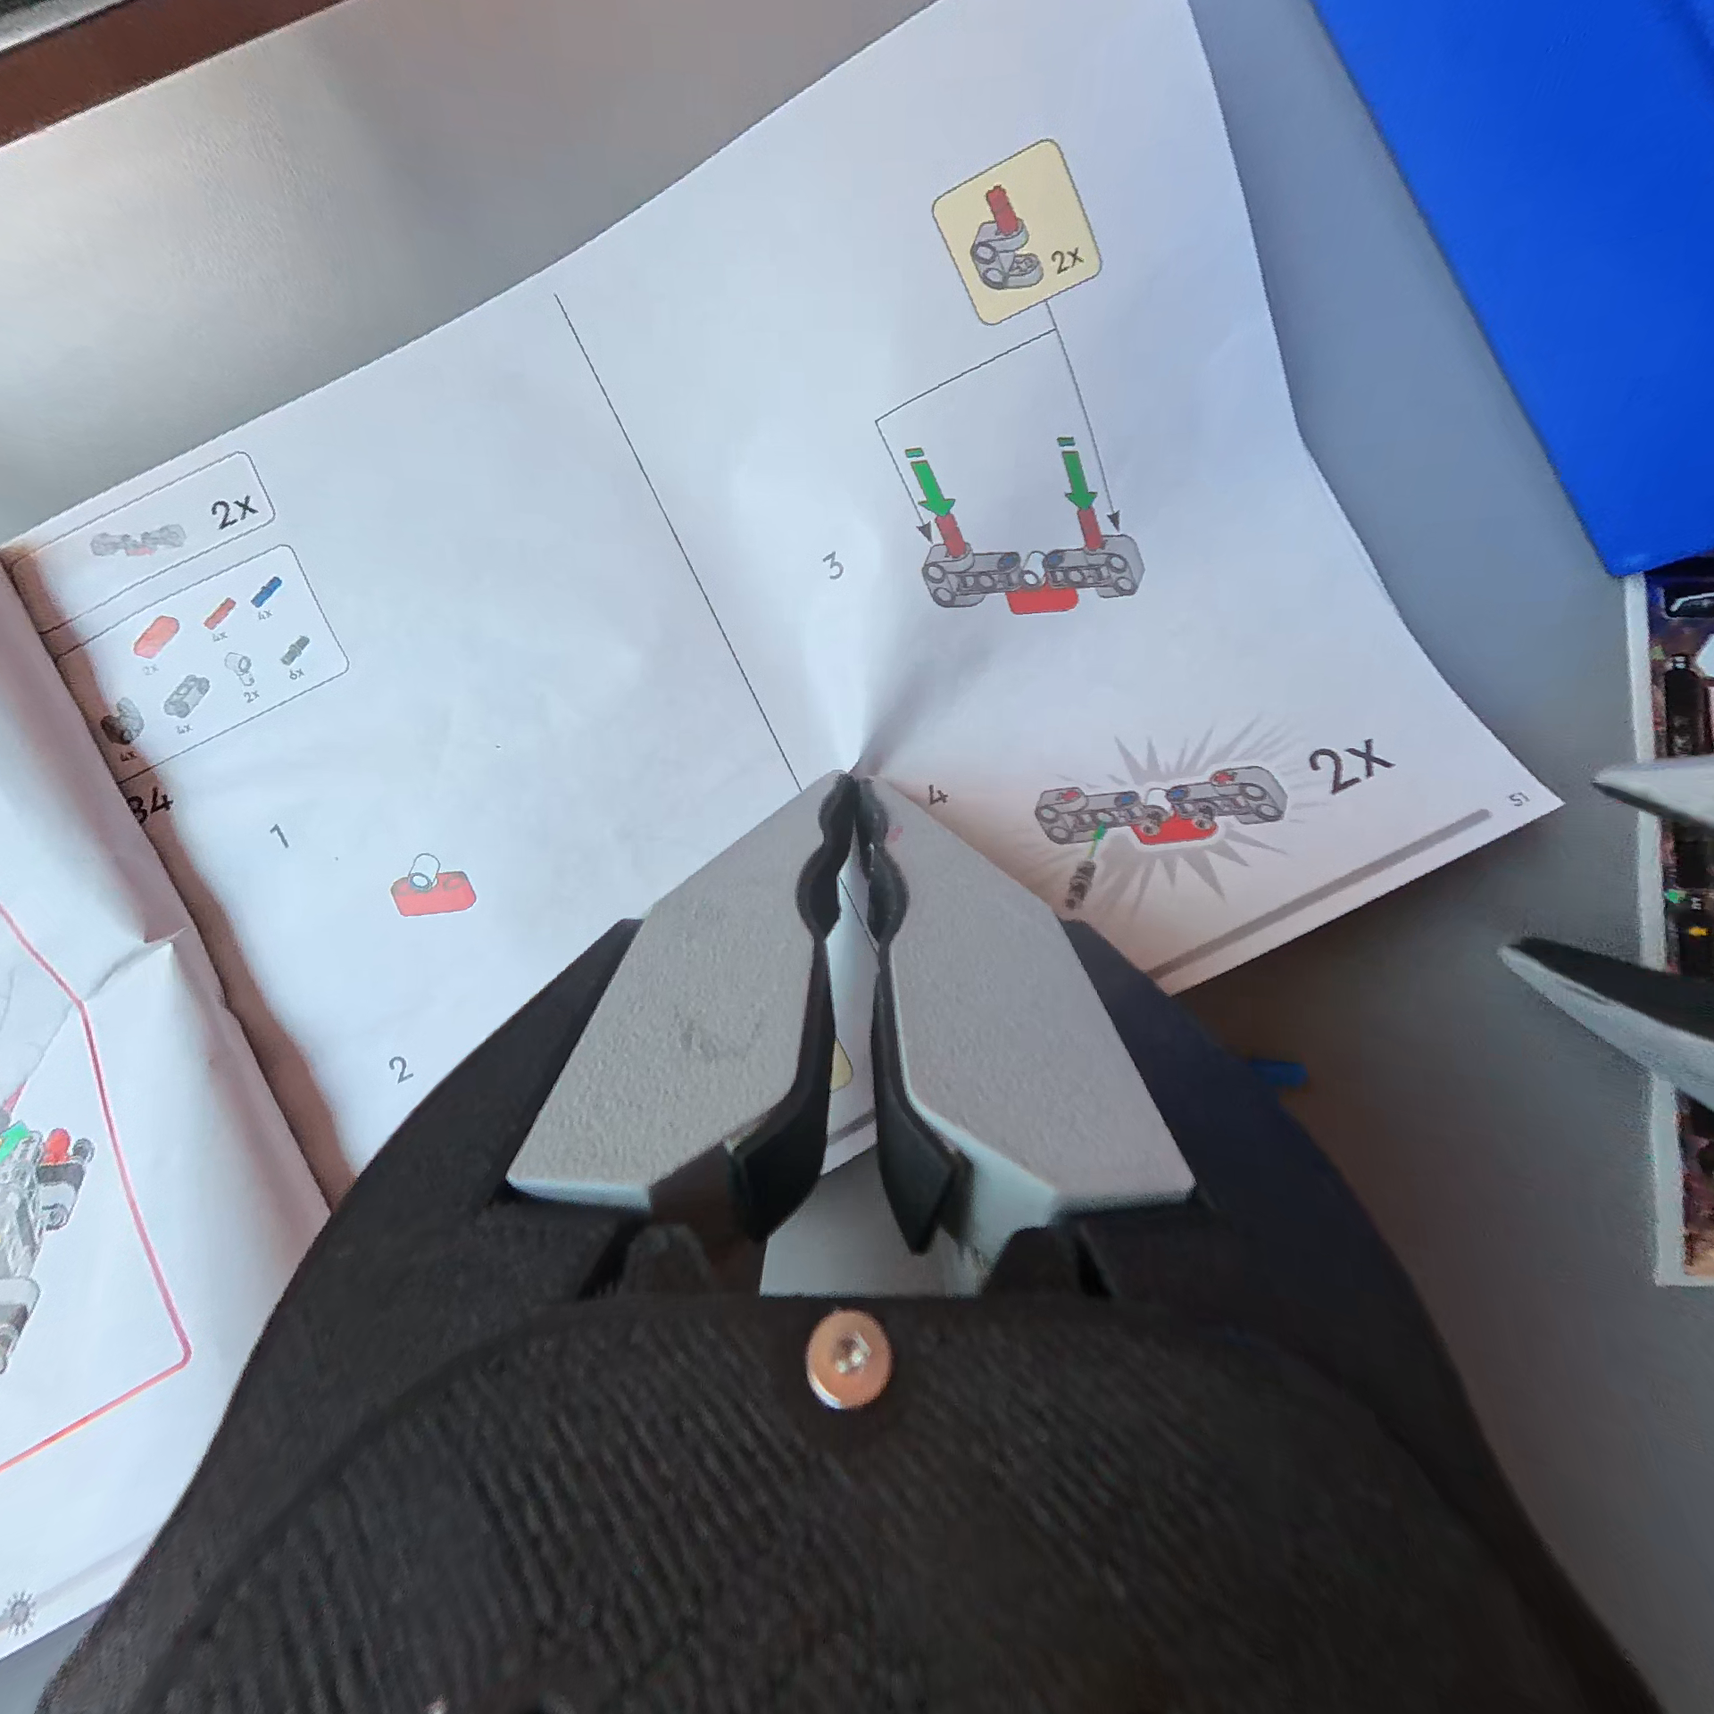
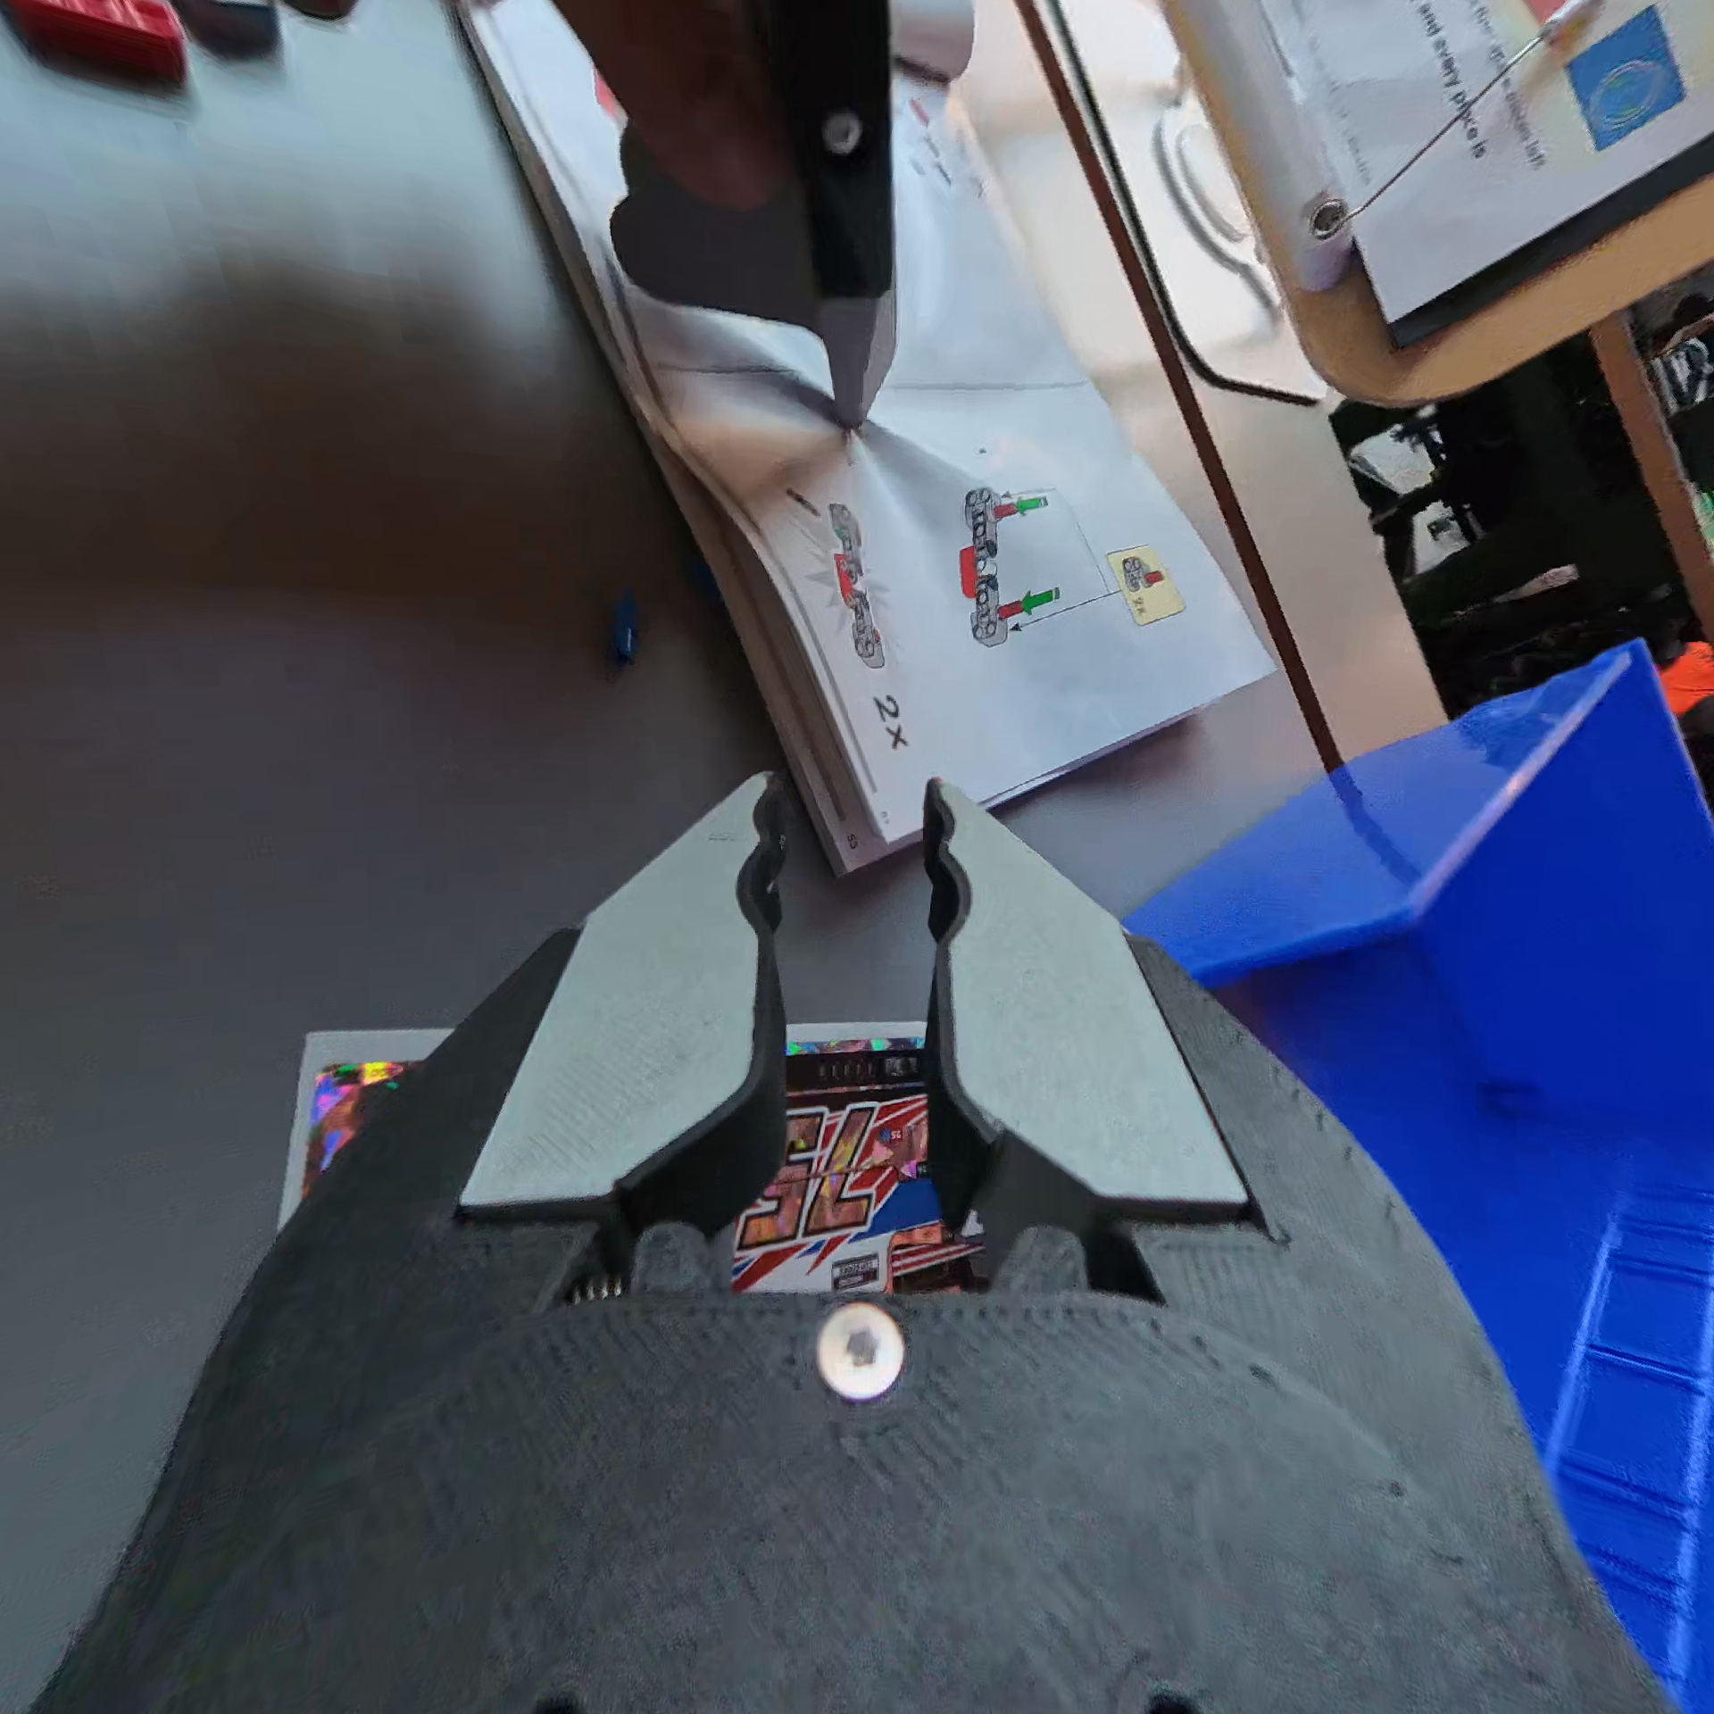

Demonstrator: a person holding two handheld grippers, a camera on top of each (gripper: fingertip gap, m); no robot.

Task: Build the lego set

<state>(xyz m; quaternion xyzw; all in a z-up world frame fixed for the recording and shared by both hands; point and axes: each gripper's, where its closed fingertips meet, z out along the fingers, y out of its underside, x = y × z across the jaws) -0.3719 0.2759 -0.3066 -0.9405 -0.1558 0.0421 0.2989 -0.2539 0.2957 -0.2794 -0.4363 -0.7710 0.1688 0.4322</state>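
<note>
The open instruction booklet (image 1: 649, 556) lies on the grey table. My left gripper (image 1: 855, 790) is shut with its tips on the right-hand page, and the paper puckers in creases that radiate from the tips. The right wrist view shows the same: my left gripper (image 2: 849, 417) comes down onto the booklet (image 2: 1020, 705) and the page bunches at its tip. My right gripper (image 2: 853, 807) is open and empty, above the table just short of the booklet's near corner. It also shows at the right edge of the left wrist view (image 1: 1618, 881). A small blue pin (image 2: 626, 631) lies on the table left of the booklet.
A blue plastic bin (image 2: 1484, 1020) stands to the right, close to my right gripper. A shiny sticker sheet (image 2: 835, 1187) lies under my right gripper. Red pieces (image 2: 102, 32) sit at the far left. The table edge (image 2: 1206, 417) runs behind the booklet. The gap from one gripper's tips to the other's is roughly 12 cm. Between my right fingertips and the small blue pin (image 2: 626, 631) there is roughly 5 cm.
</note>
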